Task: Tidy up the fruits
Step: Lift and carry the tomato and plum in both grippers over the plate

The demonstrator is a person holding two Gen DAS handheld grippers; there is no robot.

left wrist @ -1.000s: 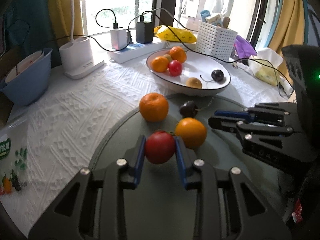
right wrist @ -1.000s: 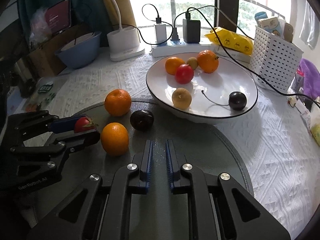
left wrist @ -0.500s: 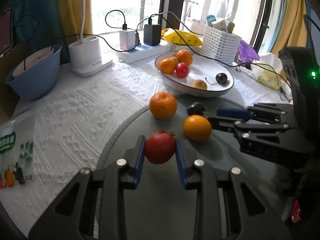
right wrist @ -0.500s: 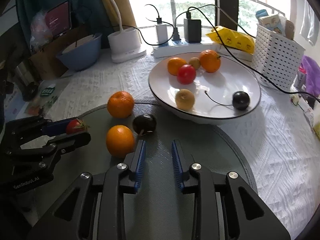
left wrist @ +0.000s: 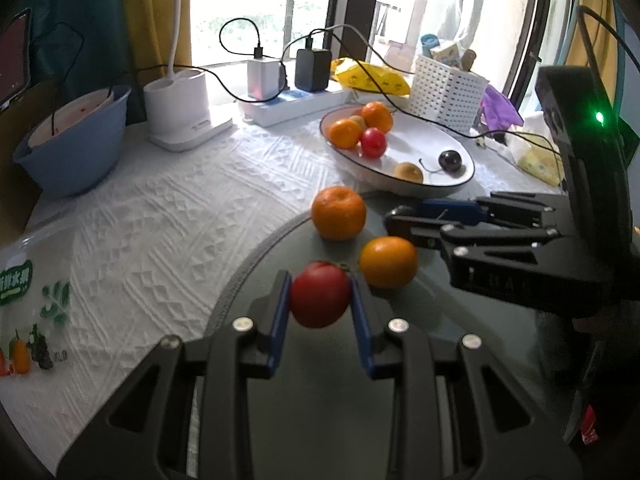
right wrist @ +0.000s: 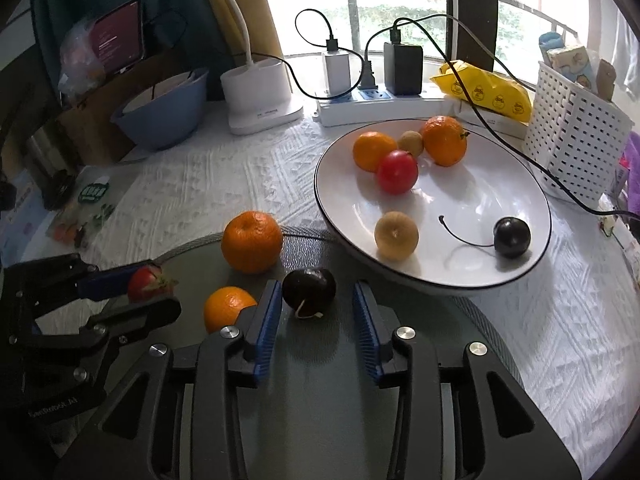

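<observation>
My left gripper [left wrist: 320, 304] is shut on a red tomato [left wrist: 319, 299] and holds it above the grey round mat [left wrist: 280, 248]. It also shows in the right wrist view [right wrist: 150, 294] at the left. My right gripper [right wrist: 316, 304] is open, its blue pads either side of a dark plum [right wrist: 309, 288] on the mat, nearer the left pad. Two oranges lie on the mat, one near [right wrist: 227, 307] and one farther [right wrist: 252, 247]. The white plate [right wrist: 532, 184] holds two oranges, a red tomato [right wrist: 397, 172], two small brown fruits and a dark cherry [right wrist: 512, 237].
A blue bowl [right wrist: 160, 112], a white lamp base [right wrist: 260, 96], a power strip with chargers [right wrist: 380, 100], a yellow packet [right wrist: 484, 90] and a white slotted basket [right wrist: 576, 140] stand behind the plate. A black cable crosses the plate's far rim. A printed plastic bag [left wrist: 28, 308] lies at the left.
My right gripper has opened from shut and moved forward around the dark plum. My left gripper has lifted and drawn back a little with the tomato.
</observation>
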